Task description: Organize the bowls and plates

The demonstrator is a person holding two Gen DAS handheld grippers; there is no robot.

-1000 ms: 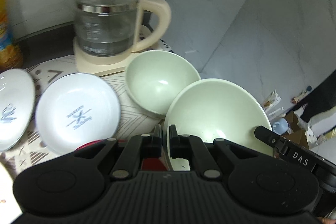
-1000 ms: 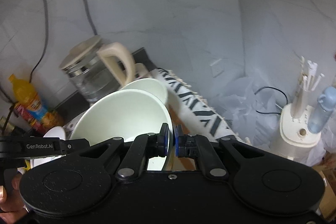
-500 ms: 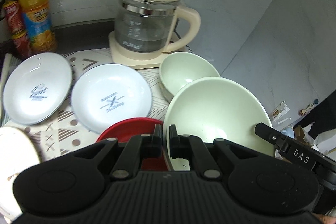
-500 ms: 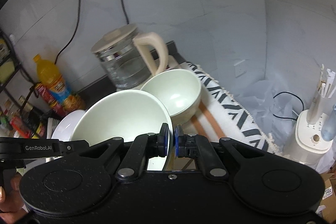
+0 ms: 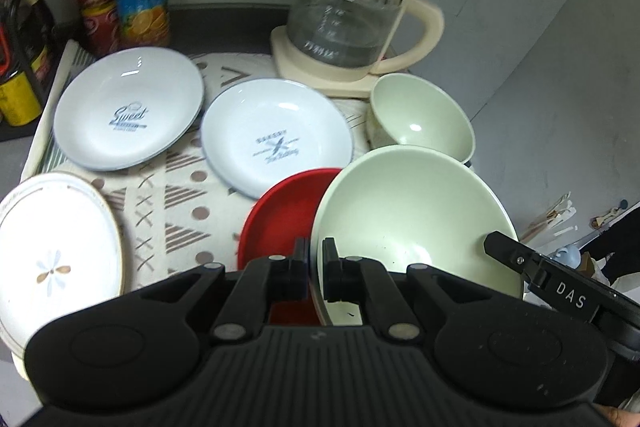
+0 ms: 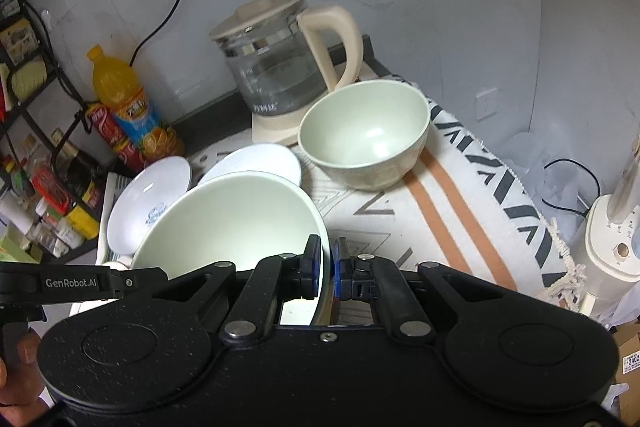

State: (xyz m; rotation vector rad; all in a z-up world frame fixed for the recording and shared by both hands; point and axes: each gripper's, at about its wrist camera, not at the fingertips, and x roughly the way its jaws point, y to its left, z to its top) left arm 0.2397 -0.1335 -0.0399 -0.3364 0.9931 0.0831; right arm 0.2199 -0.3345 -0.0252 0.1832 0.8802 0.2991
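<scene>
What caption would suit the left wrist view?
Both hand-held grippers clamp the large green bowl above a red plate.

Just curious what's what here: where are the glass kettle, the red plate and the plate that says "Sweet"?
glass kettle (image 5: 344,15), left wrist view, on its glass body.
red plate (image 5: 284,211), left wrist view, on its bare inside.
"Sweet" plate (image 5: 128,109), left wrist view, near its lettering.

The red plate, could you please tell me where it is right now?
In the left wrist view the red plate lies low in the middle on the patterned cloth, between a white plate and the large green bowl.
</scene>
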